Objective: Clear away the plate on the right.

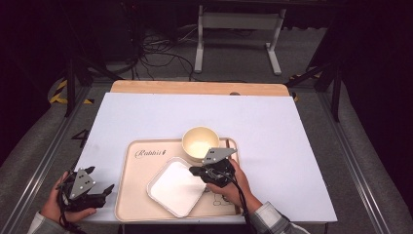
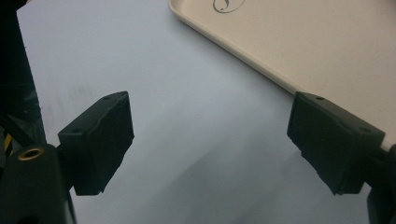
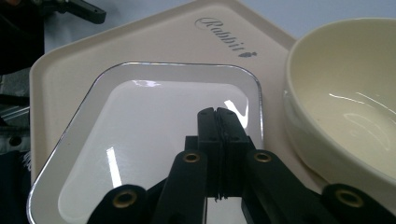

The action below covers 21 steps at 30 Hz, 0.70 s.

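1. Right gripper [image 3: 217, 114] over the square plate [image 1: 176, 187], jaws pressed together, nothing pinched.
2. Left gripper [image 1: 100, 194] spread wide, left of tray [image 1: 131, 195].
3. Plate on tray's near side, beside bowl [image 1: 200, 143].
4. Probably stiff, glossy, slippery, chippable; best grabbed by the rim.

Plate [image 1: 176, 189] and bowl [image 1: 200, 143] on tray [image 1: 138, 171]; bowl behind plate.

One beige tray [image 1: 134, 195] is counted on the tabletop [image 1: 272, 136]. On it, one white square plate [image 1: 176, 187] and one cream bowl [image 1: 199, 141] are seen (each a single piece). Two tools are counted: the left tool [image 1: 104, 191] and the right tool [image 1: 195, 171].
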Available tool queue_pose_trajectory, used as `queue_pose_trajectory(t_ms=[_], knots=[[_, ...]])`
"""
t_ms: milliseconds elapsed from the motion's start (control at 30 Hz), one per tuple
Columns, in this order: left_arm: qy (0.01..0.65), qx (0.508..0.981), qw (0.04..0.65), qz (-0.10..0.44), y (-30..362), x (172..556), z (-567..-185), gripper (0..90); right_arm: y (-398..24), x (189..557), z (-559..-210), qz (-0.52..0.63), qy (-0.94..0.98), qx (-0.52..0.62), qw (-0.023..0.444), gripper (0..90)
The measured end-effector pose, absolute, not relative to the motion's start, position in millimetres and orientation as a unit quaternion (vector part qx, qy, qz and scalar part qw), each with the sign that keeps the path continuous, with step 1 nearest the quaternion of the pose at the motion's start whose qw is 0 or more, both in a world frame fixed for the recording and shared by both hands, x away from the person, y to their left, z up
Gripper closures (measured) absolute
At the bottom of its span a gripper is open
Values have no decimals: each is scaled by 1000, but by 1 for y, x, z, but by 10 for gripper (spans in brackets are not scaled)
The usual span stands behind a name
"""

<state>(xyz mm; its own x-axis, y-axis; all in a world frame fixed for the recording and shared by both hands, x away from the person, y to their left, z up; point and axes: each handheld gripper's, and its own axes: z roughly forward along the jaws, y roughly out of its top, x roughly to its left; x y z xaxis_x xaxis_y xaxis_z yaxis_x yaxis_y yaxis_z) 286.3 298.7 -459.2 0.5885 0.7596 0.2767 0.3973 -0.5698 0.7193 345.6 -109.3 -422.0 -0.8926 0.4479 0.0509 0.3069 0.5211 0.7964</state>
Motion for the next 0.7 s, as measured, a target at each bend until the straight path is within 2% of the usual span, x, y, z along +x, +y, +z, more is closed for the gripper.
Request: queue_pose_trajectory(t_ms=[233,467,700], knots=[[346,837,307,294,298,286,-460,152,-97,332,-425,426,886,175,52,900],[344,839,304,294,296,285,-460,152,-86,314,-431,397,909,128,3,889],[345,838,303,294,296,285,-459,152,-85,302,-436,376,920,108,-8,888]])
